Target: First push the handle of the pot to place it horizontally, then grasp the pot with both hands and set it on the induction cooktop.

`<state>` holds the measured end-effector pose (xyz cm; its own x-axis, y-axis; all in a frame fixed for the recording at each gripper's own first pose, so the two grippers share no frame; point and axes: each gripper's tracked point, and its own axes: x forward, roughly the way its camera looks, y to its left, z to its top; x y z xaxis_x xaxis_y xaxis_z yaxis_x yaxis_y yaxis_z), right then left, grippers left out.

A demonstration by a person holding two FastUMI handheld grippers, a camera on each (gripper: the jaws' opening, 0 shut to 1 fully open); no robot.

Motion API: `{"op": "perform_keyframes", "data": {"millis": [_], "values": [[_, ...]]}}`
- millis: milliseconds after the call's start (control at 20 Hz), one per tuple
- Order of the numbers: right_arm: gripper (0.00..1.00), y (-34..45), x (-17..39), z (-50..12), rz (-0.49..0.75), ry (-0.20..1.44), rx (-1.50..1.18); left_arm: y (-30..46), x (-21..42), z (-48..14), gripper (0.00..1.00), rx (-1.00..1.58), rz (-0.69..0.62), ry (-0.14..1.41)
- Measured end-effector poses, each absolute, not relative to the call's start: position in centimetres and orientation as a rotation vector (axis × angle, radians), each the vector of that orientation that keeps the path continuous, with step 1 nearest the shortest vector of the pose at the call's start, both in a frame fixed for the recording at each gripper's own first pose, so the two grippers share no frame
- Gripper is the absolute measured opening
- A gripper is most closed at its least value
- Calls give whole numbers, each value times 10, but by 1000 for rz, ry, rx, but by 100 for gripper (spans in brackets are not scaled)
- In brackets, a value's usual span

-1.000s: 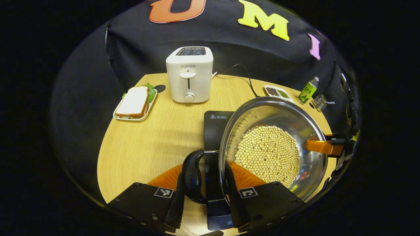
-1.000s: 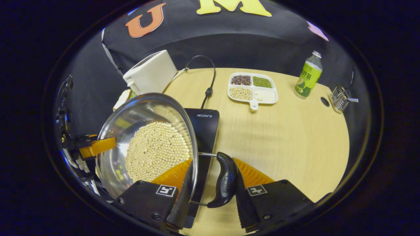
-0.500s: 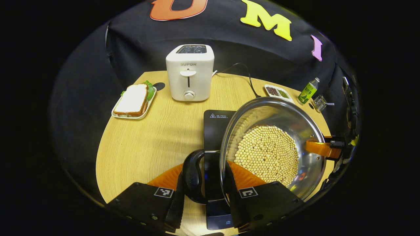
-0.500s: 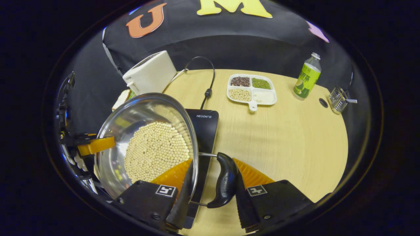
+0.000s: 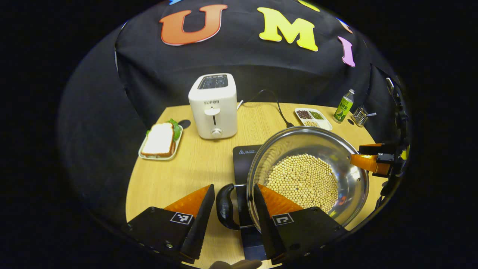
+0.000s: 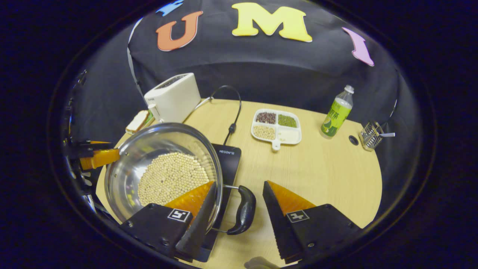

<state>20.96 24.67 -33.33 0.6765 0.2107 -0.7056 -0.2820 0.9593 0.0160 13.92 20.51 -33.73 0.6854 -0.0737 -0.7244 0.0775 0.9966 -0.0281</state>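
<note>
Black claw point(image 5: 229, 220) housings (square markers)

Left claw point(image 5: 231, 203) and right claw point(image 6: 239, 201) both spread apart.

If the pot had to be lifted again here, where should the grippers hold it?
By the two black loop handles on opposite sides of the pot, one gripper from each side. Each handle stands clear of the rim, so the fingers can likely straddle it.
</note>
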Motion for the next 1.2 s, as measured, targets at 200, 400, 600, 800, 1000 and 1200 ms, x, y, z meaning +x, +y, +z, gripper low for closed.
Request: {"op": "perform_keyframes", "data": {"millis": [200,400,600,800,1000,1200], "values": [[80,236,200,-305,273,707,-148,206,130,-314,90,19,-57,752],[79,221,190,-277,271,633,-200,203,120,-292,97,31,-28,699],[86,205,173,-247,263,556,-229,199,110,-262,97,76,12,619],[89,188,159,-221,247,491,-258,179,97,-226,97,85,15,535],[89,162,137,-181,236,404,-270,148,77,-190,97,23,24,477],[96,125,109,-141,244,323,-266,115,59,-157,97,51,63,395]]}}
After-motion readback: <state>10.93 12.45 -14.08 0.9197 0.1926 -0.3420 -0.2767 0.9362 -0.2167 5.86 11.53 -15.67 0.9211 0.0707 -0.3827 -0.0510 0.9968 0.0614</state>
